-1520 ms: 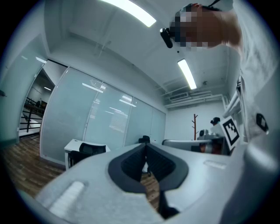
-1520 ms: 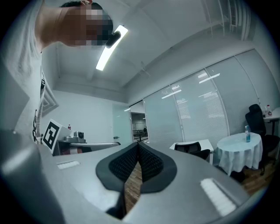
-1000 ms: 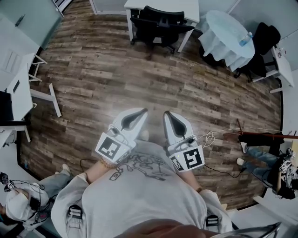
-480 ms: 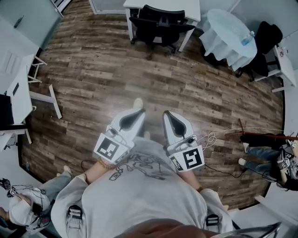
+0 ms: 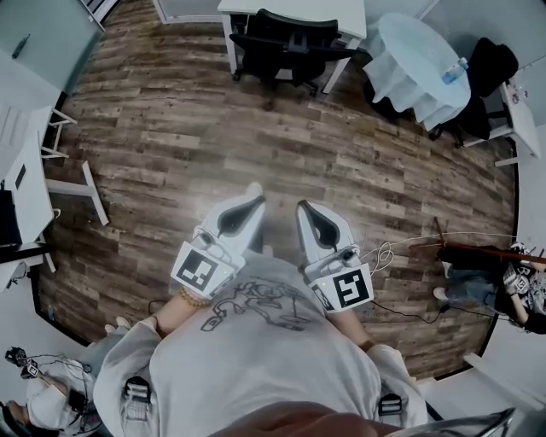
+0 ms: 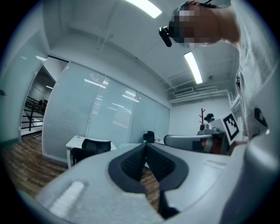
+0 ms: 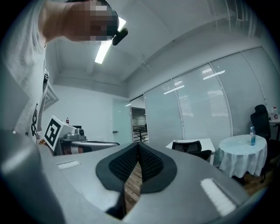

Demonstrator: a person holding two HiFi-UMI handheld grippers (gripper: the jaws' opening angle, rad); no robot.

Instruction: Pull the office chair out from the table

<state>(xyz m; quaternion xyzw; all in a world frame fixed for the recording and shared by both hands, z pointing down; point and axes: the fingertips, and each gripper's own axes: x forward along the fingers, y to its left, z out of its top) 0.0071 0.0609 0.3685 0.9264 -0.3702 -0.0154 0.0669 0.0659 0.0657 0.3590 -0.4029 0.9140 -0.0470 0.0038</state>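
Beside the office chair (image 5: pixel 286 47) stands a cloth-draped round table (image 5: pixel 408 58).

Bottle (image 5: pixel 453 70) on draped round table (image 5: pixel 408 60)

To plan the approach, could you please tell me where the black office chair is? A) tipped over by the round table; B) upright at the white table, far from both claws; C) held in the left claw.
B: the office chair stands at the white table, with wooden floor between it and the shut, empty left claw and right claw.
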